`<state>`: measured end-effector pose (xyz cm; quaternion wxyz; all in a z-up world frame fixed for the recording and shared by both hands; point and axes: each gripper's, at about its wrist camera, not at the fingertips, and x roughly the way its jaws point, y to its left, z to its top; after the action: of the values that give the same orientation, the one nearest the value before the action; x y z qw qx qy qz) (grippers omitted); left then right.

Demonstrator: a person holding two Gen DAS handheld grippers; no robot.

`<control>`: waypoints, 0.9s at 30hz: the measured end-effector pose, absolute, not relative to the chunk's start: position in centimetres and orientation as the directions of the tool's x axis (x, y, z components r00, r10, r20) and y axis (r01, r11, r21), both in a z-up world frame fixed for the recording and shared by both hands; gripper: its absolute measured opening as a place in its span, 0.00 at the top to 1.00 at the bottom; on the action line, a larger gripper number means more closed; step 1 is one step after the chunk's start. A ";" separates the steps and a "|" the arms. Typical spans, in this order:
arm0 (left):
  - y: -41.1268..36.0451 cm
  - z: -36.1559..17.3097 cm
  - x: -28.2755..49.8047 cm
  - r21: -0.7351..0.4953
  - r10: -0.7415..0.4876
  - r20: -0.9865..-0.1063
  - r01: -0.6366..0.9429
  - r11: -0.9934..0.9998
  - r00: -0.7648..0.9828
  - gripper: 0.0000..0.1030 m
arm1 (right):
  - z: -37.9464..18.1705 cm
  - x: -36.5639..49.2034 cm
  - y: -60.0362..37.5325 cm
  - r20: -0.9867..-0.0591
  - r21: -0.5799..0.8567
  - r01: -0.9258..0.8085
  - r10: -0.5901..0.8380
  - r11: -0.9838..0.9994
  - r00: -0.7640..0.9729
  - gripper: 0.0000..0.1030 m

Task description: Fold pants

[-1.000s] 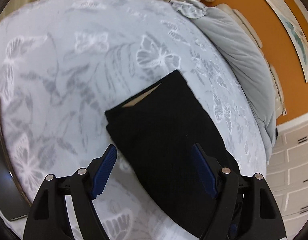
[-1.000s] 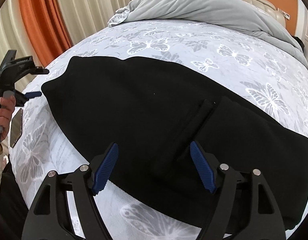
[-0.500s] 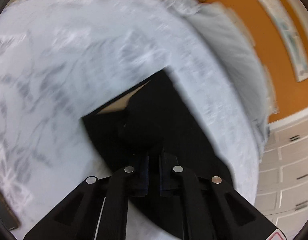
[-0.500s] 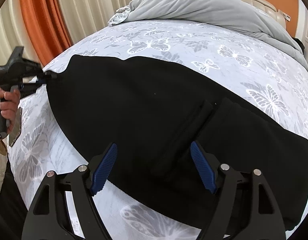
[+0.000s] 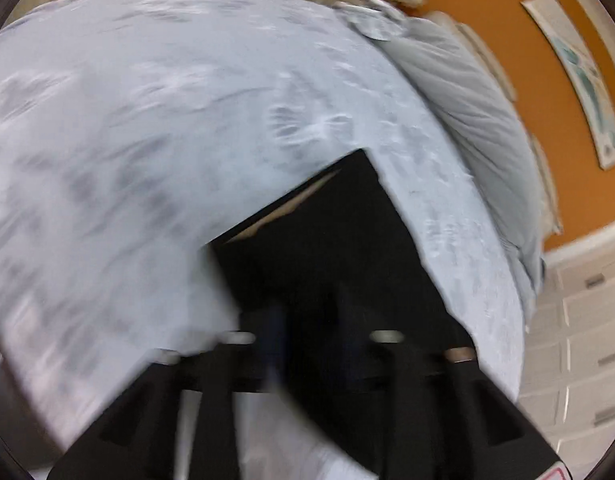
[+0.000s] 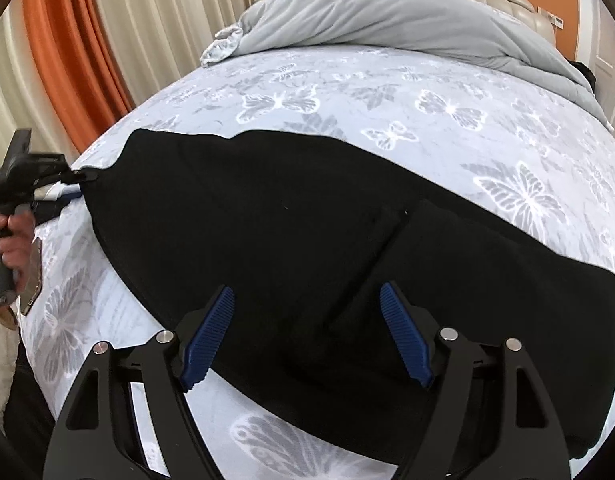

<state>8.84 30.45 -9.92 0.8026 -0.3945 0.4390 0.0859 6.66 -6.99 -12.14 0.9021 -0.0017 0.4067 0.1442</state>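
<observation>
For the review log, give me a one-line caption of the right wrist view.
Open right gripper hovers over black pants on the butterfly-print bed; left gripper pinches their far corner.

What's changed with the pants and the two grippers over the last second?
The left gripper moved in from beside the bed, closed on the end of the pants and is tugging it outward. The right gripper stayed open above the pants, which still lie flat on the bed.

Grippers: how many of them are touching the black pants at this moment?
1. The left gripper pinches the pants at their far-left corner. The right gripper hangs open above the near edge; I cannot confirm any contact there.
</observation>
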 end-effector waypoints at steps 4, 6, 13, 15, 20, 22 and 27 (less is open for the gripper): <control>31.6 -11.0 8.2 -0.549 -0.166 -0.795 -0.575 0.607 0.584 0.28 | -12.2 6.6 -6.6 -0.736 0.110 -0.269 0.260 0.957 0.625 0.29; 32.1 -11.8 8.7 -0.592 -0.200 -0.777 -0.585 0.555 0.596 0.26 | -12.3 6.6 -6.7 -0.738 0.108 -0.265 0.256 0.958 0.624 0.29; 29.7 -11.7 10.5 -0.567 -0.135 -0.774 -0.581 0.584 0.619 0.17 | -11.7 7.5 -9.9 -0.740 0.105 -0.168 0.190 0.980 0.645 0.29; 29.1 -11.7 11.3 -0.596 -0.152 -0.741 -0.537 0.597 0.654 0.78 | -11.0 7.7 -12.0 -0.730 0.124 -0.115 0.169 0.986 0.662 0.28; 25.5 -7.1 11.4 -0.628 -0.154 -0.649 -0.411 0.661 0.745 0.87 | -8.9 7.4 -17.1 -0.702 0.129 0.014 0.082 0.992 0.708 0.28; 22.5 -3.4 10.5 -0.624 -0.167 -0.583 -0.307 0.718 0.795 0.87 | -8.0 6.9 -19.5 -0.691 0.146 0.060 0.058 0.988 0.721 0.28; 13.8 2.5 8.6 -0.567 -0.277 -0.483 -0.055 0.822 0.831 0.87 | -6.5 4.8 -23.9 -0.664 0.177 0.131 0.019 0.975 0.748 0.28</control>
<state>8.61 13.78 2.51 0.9111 -0.2919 0.2844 -0.0611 4.83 -23.91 -6.49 0.9287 0.1066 0.3538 -0.0302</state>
